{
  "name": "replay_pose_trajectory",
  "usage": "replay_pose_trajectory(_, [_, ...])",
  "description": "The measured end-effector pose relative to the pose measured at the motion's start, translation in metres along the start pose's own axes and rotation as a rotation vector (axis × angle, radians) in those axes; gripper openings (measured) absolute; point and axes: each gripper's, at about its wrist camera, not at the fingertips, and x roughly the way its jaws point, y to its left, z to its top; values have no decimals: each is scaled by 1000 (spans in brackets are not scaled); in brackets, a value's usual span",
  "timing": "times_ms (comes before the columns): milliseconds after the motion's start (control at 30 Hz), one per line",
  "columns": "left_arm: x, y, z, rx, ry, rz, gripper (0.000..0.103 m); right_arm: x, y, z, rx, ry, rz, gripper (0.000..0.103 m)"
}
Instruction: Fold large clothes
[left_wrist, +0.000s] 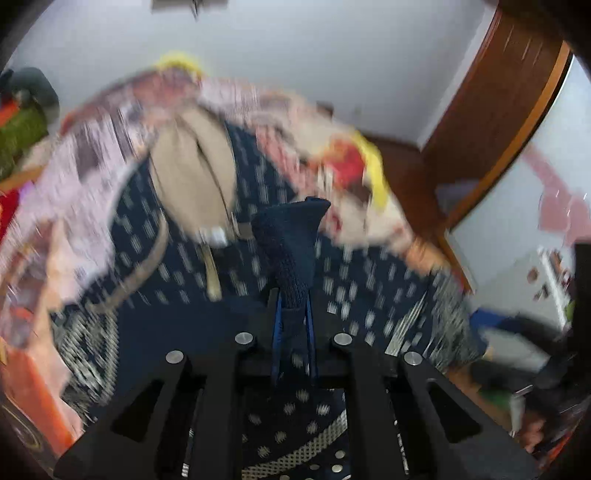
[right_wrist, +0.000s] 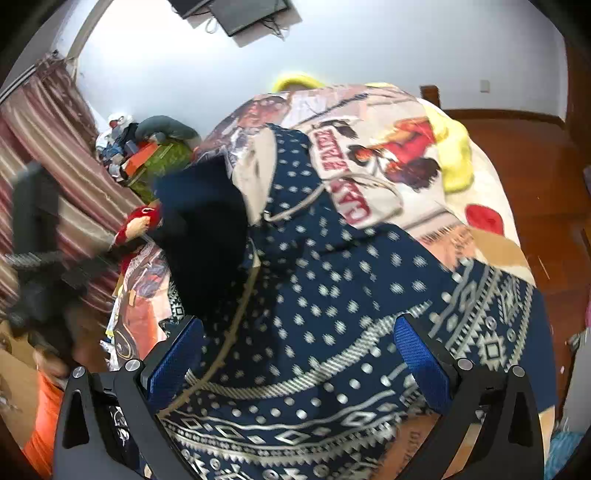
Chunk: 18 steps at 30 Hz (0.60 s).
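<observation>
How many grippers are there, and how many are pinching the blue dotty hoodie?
Grippers: 2, the left gripper and the right gripper
Pinching the hoodie: 1, the left one, on a dark cuff
Open over the hoodie: 1, the right one
Hoodies: 1
Total things: 3

Left tool (left_wrist: 292, 314) pinched closed; right tool (right_wrist: 301, 354) spread wide.

Even, soft indoor light fills both fisheye views, brightest on the pale wall (right_wrist: 369, 48), with no hard shadows or glare. The left wrist view is heavily smeared by motion blur: the bedspread (left_wrist: 92, 155) and the sweater (left_wrist: 369, 266) print streak, while the gripper frame stays sharp. The right wrist view is mostly crisp, blurring only at its left edge. Dark vignetting rounds all corners; straight lines bow outward.
</observation>
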Motion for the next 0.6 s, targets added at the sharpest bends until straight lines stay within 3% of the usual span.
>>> replay_pose_trajectory(133, [26, 2, -31, 5, 128, -13, 10, 6, -17, -8, 48, 35, 1, 103])
replay_pose_trajectory(200, [18, 9, -37, 13, 135, -9, 17, 14, -22, -12, 69, 59, 4, 103])
replay_pose_trajectory(267, [0, 22, -40, 34, 111, 9, 33, 24, -26, -12, 80, 80, 7, 103])
replay_pose_trajectory(333, [-26, 41, -42, 47, 49, 49, 56, 36, -24, -12, 92, 104, 14, 103])
replay_pose_trajectory(467, [-67, 85, -52, 48, -56, 164, 62, 58, -14, -6, 105, 134, 44, 103])
replay_pose_trajectory(600, [-89, 130, -69, 77, -82, 283, 68, 79, 9, 6, 86, 153, 57, 103])
